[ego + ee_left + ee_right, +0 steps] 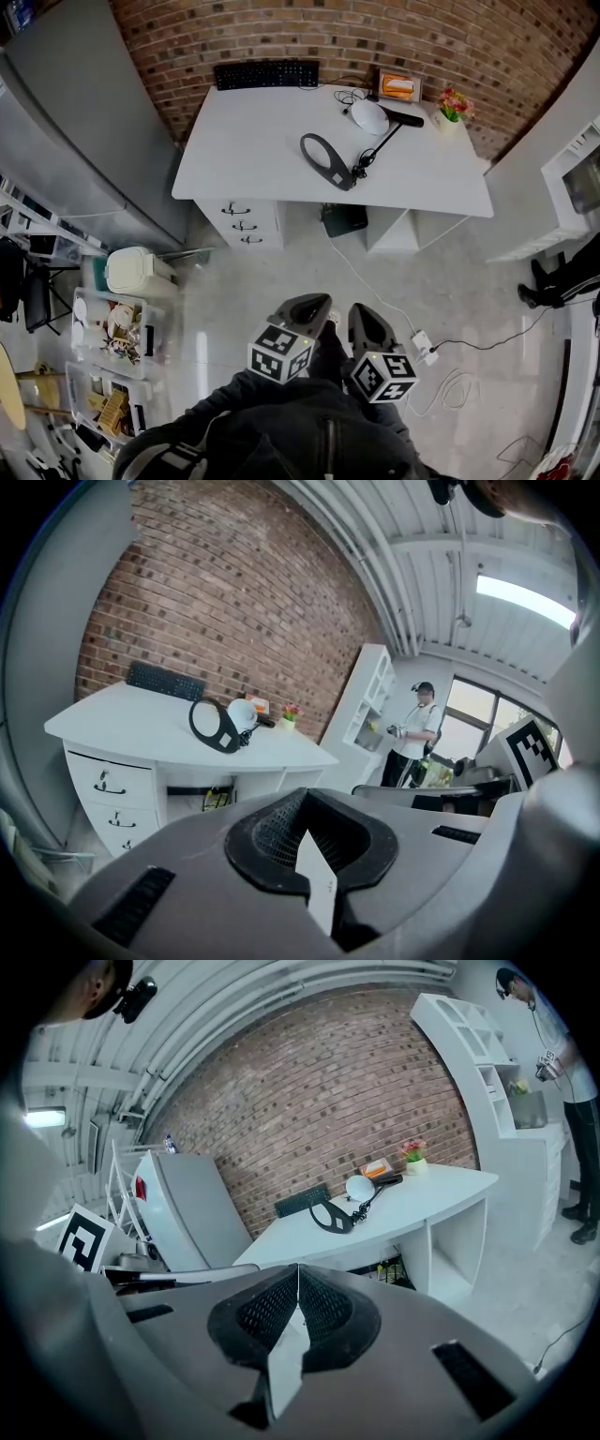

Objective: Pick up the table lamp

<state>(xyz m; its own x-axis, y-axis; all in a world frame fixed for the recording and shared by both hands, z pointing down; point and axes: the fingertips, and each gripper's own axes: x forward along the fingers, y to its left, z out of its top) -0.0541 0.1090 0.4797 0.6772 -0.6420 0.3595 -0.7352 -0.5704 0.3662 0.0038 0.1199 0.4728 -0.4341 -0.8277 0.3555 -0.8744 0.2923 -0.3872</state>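
White desk (281,141) against the brick wall carries the table lamp (369,118). The lamp sits on the right half of the desk top, with its black ring part toward the desk's front edge, a thin black arm rising from it, and the round white head toward the desk's back.

Gripper condition: my left gripper (302,834) has its jaws pressed together with nothing between them. My right gripper (297,1286) is the same, closed and empty.

Risks noted:
- Both grippers are closed. If they reach the desk that way they will push the lamp rather than take it, so they must be spread first.
- The lamp looks jointed. In my judgement a grip on the head or arm alone could let the ring part swing or fold, so a grip on each end seems safer.
- A thin cord (349,97) lies on the desk just behind the lamp head. I cannot tell whether it belongs to the lamp. If it does, lifting could snag it or drag it tight.
- An orange box (399,87) and a small flower pot (454,105) stand at the desk's back right, near the head. A wide swing could knock them.
- A white cable (370,286) runs from under the desk across the floor to a power strip (424,347), a trip hazard on the approach.

Relative position: the lamp is well apart from both grippers, which are held out over open floor in front of the desk and point toward it.
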